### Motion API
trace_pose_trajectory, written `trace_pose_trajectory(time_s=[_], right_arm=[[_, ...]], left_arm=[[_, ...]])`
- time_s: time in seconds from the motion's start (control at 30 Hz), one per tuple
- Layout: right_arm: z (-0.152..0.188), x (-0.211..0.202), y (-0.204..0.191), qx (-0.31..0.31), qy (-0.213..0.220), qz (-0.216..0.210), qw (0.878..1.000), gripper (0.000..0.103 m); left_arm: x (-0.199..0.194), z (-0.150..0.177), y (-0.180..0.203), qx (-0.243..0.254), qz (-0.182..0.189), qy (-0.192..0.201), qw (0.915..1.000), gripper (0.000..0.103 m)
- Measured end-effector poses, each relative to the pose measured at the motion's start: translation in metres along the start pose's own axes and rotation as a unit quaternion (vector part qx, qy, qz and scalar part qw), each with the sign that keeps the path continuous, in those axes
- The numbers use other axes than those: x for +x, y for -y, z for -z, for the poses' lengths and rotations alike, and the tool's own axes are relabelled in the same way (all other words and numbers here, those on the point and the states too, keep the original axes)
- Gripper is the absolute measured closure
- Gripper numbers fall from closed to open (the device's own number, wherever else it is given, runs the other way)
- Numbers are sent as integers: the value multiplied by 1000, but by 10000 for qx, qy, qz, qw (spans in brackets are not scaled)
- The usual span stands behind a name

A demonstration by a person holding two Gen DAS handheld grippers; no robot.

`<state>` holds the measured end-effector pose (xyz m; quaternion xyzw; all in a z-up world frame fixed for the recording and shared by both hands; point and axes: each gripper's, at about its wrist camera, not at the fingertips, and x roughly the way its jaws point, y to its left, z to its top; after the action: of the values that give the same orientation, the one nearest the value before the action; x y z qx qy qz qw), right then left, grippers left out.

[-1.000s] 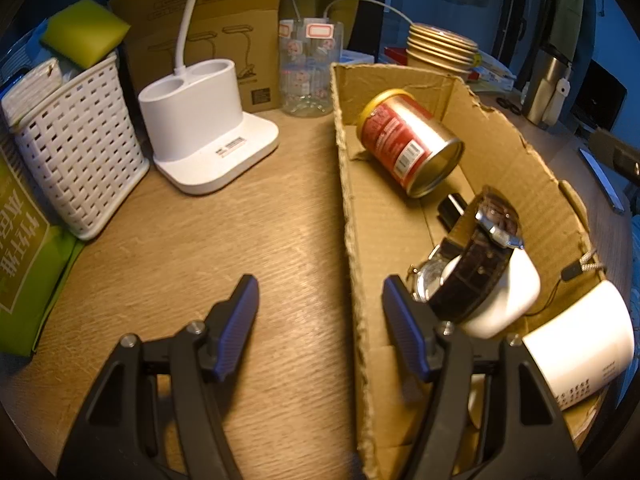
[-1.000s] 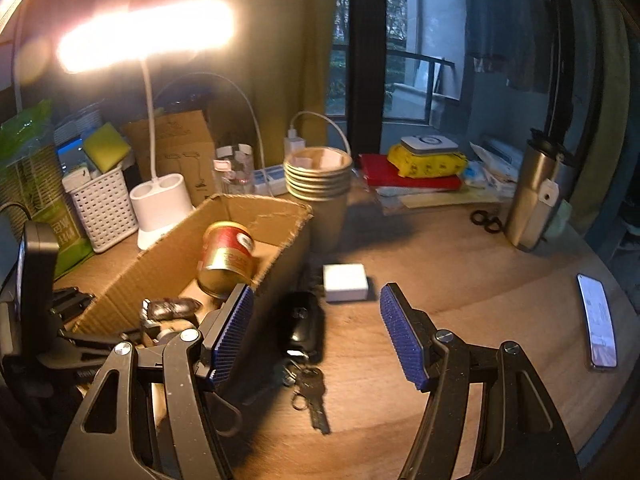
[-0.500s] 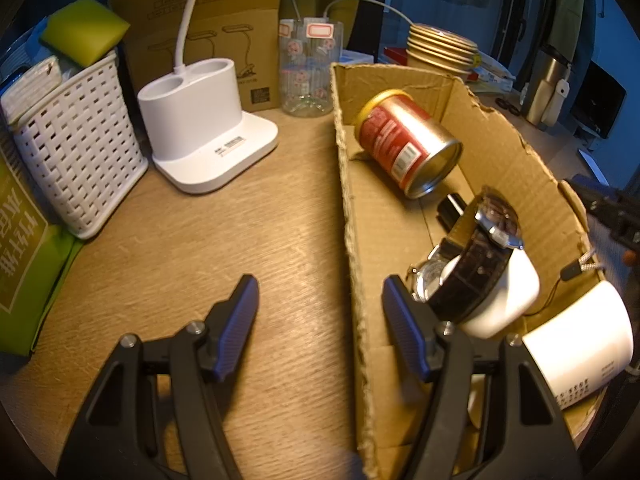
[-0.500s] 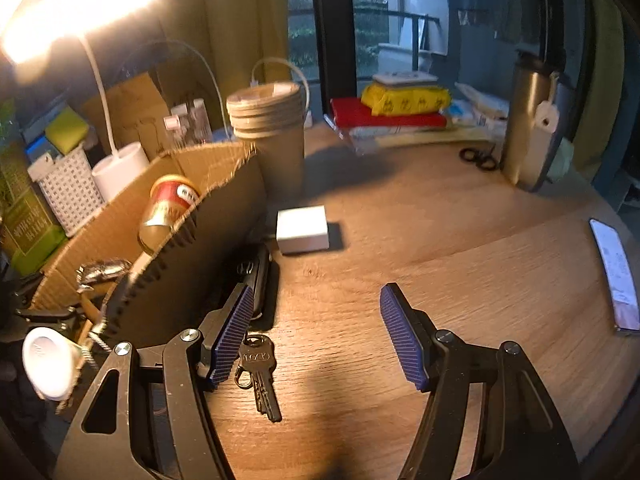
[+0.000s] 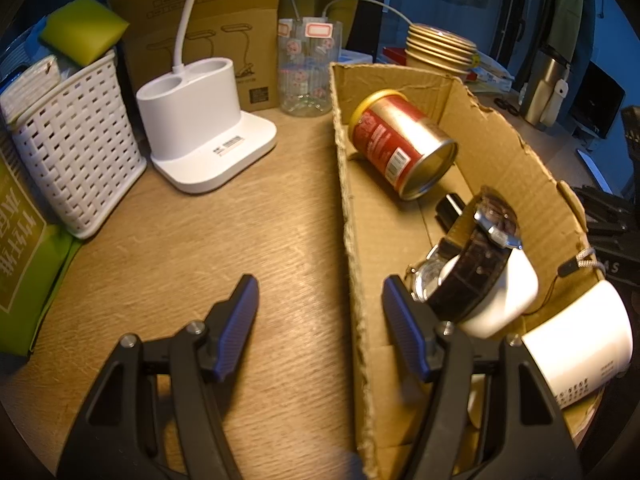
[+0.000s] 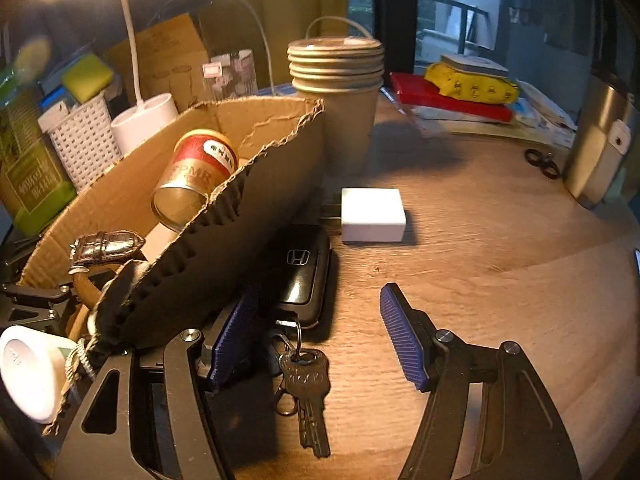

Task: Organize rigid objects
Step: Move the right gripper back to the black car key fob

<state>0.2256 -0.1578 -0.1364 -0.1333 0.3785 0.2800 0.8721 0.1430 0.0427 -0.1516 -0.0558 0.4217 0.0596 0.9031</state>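
**Tech 1:** Wooden tabletop [image 6: 500, 248] status, against the frame half a second back?

**Tech 2:** The right hand-held gripper [image 6: 316, 340] has advanced. The car key fob [image 6: 300, 276], formerly ahead of its left finger, now sits just beyond the fingertips, and the key bunch [image 6: 306, 384] lies between the fingers. The left wrist view is nearly unchanged; the left hand-held gripper [image 5: 320, 320] holds the same station.

**Tech 1:** Orientation of the fob and keys?

**Tech 2:** The fob lies flat beside the outer wall of the cardboard box [image 6: 224, 240], long axis running away from the camera, logo end far, ring end near. The keys hang off the ring toward the camera, blades pointing at the lower frame edge. A white charger block [image 6: 372, 214] rests beyond the fob.

**Tech 1:** Gripper states?

**Tech 2:** Right: fingers spread wide, holding nothing; the left finger is close against the box wall, contact not determinable. Left: fingers spread wide, empty, straddling the near box wall [image 5: 352, 264] — one finger over the tabletop, the other inside the box.

**Tech 1:** Box contents?

**Tech 2:** Red can [image 5: 400, 144] on its side, open end toward the left camera; a brown-strapped wristwatch [image 5: 476, 256] on a white holder [image 5: 504, 296]; a white cylinder [image 5: 576, 336] at the near corner.
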Motion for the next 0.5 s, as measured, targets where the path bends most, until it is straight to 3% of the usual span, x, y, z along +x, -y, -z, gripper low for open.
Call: trace_pose_trajectory(time_s=[0.4,0.5], right_arm=[[-8,15,2,-92,-200,-171,9996,43],[-8,15,0,-151,-190,-132,9996,57]], left_arm=[[0,0,5,18,22,0,10000,37],[0,0,5,24,22,2,10000,37]])
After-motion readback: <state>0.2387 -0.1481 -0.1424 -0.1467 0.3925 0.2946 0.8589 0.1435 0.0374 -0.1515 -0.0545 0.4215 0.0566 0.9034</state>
